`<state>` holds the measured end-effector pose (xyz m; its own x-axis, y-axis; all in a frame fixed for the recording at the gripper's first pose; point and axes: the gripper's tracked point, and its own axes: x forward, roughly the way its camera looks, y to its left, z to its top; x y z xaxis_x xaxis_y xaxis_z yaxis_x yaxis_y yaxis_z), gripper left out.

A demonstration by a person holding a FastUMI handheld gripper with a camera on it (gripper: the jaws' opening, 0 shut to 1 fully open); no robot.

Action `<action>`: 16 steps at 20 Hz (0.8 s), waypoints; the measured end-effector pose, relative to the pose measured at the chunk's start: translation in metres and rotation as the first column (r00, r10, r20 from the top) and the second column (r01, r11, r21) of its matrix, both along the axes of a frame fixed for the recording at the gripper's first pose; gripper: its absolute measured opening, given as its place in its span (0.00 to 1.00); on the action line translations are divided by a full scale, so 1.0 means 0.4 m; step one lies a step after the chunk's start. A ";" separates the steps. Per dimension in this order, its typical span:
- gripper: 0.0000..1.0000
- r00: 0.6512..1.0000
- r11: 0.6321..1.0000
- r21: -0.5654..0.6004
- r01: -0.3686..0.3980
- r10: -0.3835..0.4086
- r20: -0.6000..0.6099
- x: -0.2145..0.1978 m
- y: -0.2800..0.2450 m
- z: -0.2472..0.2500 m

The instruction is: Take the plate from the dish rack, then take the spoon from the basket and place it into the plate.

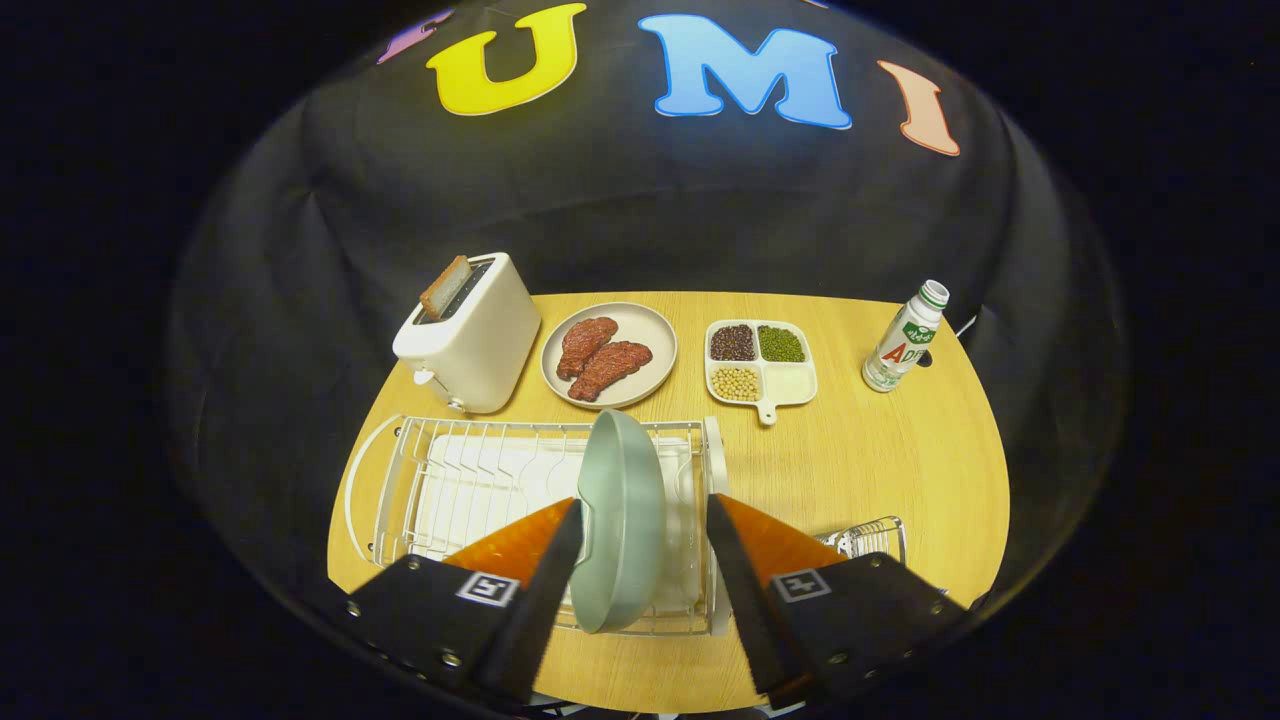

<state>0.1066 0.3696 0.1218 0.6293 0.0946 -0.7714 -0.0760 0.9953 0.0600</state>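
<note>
A pale green plate (622,520) stands on edge in the white wire dish rack (470,480) on the wooden table. My gripper (645,515) is open, its fingers on either side of the plate's rim: the left finger close to it, the right finger a short gap away. A small wire basket (872,538) peeks out just behind the right finger; I cannot make out the spoon in it.
Beyond the rack stand a white toaster (470,335) with a slice of toast, a beige plate of meat (610,355), a divided dish of beans (760,365) and a white bottle (905,337). Bare tabletop (880,450) lies to the right of the rack.
</note>
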 end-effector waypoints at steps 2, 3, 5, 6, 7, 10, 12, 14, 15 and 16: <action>0.40 0.998 0.999 -0.036 0.025 -0.027 -0.053 -0.007 0.004 -0.052; 0.29 0.995 0.999 -0.043 0.024 -0.028 -0.097 -0.022 0.014 -0.080; 0.23 0.991 0.991 -0.115 0.062 -0.074 -0.111 -0.024 -0.023 -0.084; 0.17 0.991 0.988 -0.139 0.063 -0.078 -0.109 -0.014 -0.022 -0.098; 0.17 0.990 0.981 -0.170 0.089 -0.106 -0.091 -0.017 -0.043 -0.111; 0.07 0.986 0.962 -0.242 0.127 -0.149 -0.075 -0.014 -0.033 -0.072; 0.07 0.983 0.944 -0.294 0.147 -0.172 -0.060 -0.013 -0.025 -0.052; 0.07 0.984 0.923 -0.356 0.144 -0.173 -0.049 -0.009 -0.013 -0.039; 0.07 0.985 0.914 -0.378 0.146 -0.170 -0.031 -0.004 -0.006 -0.025; 0.07 0.986 0.901 -0.407 0.148 -0.169 -0.016 -0.002 -0.005 -0.009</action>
<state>0.1059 0.3677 0.1182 0.5704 -0.3284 -0.7529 0.0771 0.9340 -0.3490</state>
